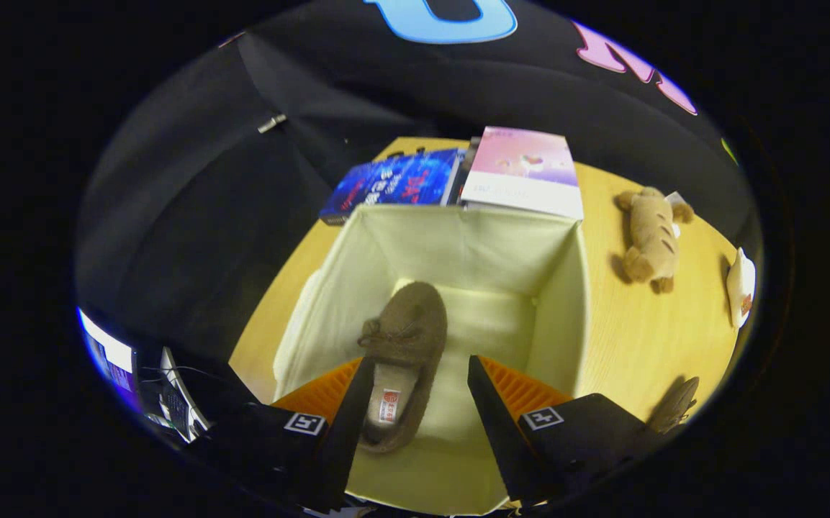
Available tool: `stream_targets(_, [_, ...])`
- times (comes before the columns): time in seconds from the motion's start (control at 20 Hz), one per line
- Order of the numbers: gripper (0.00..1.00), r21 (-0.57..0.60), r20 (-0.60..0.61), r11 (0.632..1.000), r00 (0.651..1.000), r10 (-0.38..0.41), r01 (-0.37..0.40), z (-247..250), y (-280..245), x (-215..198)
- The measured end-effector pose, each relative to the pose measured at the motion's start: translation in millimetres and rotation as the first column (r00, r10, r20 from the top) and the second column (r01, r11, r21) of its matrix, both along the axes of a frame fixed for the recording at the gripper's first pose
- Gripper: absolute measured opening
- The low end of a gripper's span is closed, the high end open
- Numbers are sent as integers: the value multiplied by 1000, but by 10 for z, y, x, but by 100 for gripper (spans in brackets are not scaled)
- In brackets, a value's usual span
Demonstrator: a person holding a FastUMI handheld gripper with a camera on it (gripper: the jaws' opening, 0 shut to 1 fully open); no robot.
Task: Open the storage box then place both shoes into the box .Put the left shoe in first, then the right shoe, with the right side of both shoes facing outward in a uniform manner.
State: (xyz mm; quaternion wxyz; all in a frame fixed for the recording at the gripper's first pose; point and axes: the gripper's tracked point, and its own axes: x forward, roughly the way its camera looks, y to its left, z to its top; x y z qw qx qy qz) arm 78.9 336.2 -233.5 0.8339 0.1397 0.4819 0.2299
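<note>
inside the open storage box [458,244], 1 shoe [404,345] lies beneath parted fingers [490,410].

I can read no text: print on the blue book [393,183], the pink book [522,173] and the shoe's insole tag [389,406] stays too blurred.

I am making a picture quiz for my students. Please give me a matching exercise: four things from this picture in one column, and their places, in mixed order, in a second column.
Things:
1. brown slipper
2. plush toy
3. blue book
4. second shoe

Places:
A. on the table, beside the right finger
B. behind the storage box, next to the pink book
C. inside the box, beneath the open gripper
D. on the table, right of the box

Pairs: 1-C, 2-D, 3-B, 4-A
</note>
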Motion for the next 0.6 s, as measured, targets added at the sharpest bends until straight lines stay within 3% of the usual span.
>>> stream_targets(0.3, [87,12,250,995,963,-99,99,585,-1120,-71])
stream_targets(0.6, [90,-135,281,967,944,-170,215,115,-2563,-608])
